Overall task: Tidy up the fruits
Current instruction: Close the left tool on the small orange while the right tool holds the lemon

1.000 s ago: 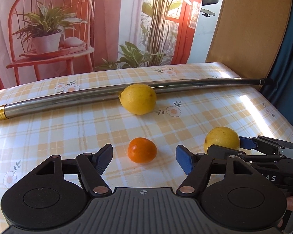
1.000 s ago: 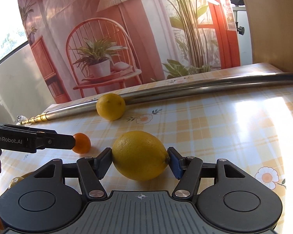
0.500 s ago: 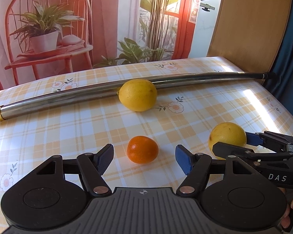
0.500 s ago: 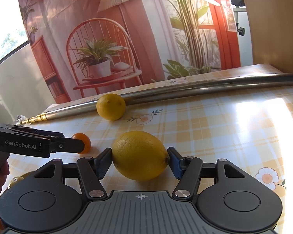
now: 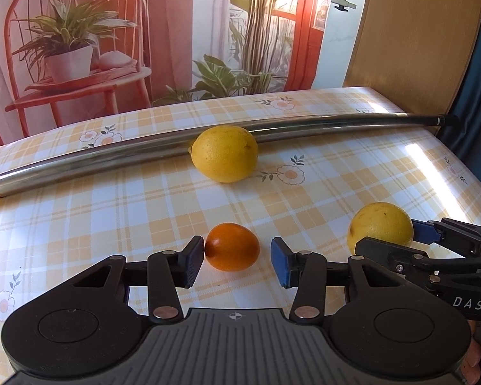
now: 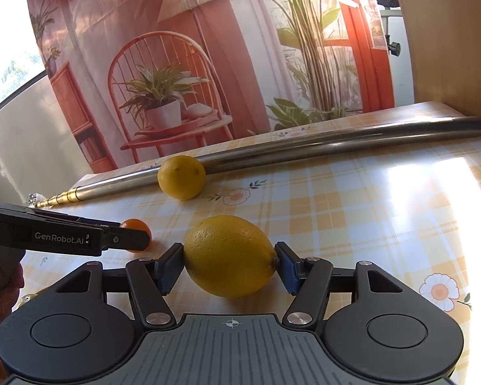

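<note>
Left tool (image 5: pixel 237 261) stands open around the small orange (image 5: pixel 232 246) on the bench (image 5: pixel 80 211). Right wrist view alone shows the right tool (image 6: pixel 229 264) clamped on a lemon (image 6: pixel 229 255); second lemon (image 5: pixel 224 153) touches the metal tube (image 5: pixel 96 160).

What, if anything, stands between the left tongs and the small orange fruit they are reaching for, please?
Nothing visible does. The orange fruit already sits between the open left tongs, one pad beside it and a gap at the other.

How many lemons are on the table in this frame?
2. One lemon against the metal pole at the back; one between the right claw fingers. The small orange isn't counted. Objects at the right view's lower-left edge are unclear.
</note>
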`<action>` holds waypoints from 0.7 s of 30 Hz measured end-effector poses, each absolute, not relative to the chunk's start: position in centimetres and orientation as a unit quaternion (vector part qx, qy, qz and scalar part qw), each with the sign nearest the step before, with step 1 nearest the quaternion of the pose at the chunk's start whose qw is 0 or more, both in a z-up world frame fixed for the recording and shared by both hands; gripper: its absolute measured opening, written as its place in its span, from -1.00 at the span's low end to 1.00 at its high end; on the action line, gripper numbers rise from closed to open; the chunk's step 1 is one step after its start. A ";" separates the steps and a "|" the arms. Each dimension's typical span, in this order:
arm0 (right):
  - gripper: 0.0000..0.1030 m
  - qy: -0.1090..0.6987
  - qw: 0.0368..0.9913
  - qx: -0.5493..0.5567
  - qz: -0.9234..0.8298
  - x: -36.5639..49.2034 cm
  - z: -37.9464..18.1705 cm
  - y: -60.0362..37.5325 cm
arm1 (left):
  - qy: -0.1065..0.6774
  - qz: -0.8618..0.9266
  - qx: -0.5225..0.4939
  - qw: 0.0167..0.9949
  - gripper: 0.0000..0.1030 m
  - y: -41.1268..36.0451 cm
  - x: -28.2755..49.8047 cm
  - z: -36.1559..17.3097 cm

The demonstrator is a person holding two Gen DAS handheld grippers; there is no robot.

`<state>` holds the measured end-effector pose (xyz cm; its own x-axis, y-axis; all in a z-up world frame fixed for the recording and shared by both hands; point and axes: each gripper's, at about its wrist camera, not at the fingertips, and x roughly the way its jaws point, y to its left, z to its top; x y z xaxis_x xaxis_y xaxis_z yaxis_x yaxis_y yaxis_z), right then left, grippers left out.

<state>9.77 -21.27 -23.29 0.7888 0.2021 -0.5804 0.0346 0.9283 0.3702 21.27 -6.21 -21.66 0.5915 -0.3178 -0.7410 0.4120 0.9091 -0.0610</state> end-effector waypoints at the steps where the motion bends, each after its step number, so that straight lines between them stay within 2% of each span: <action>1: 0.12 0.322 0.928 0.184 0.045 9.8 -23.3 -21.3 | 0.405 -0.203 0.057 0.889 -0.06 -6.2 21.4 -21.8; 5: 0.12 0.322 0.927 0.185 0.046 9.7 -23.3 -21.4 | 0.412 -0.197 0.059 0.888 -0.07 -6.2 21.9 -22.2; 6: 0.12 0.322 0.927 0.186 0.046 9.7 -23.2 -21.4 | 0.414 -0.197 0.056 0.887 -0.20 -6.1 22.0 -22.3; 7: 0.12 0.322 0.927 0.186 0.046 9.7 -23.2 -21.4 | 0.415 -0.197 0.050 0.887 -0.21 -6.0 22.0 -22.2; 21: 0.11 0.318 0.930 0.179 0.041 9.5 -23.3 -20.8 | 0.354 -0.219 0.032 0.909 -0.21 -4.1 16.5 -18.4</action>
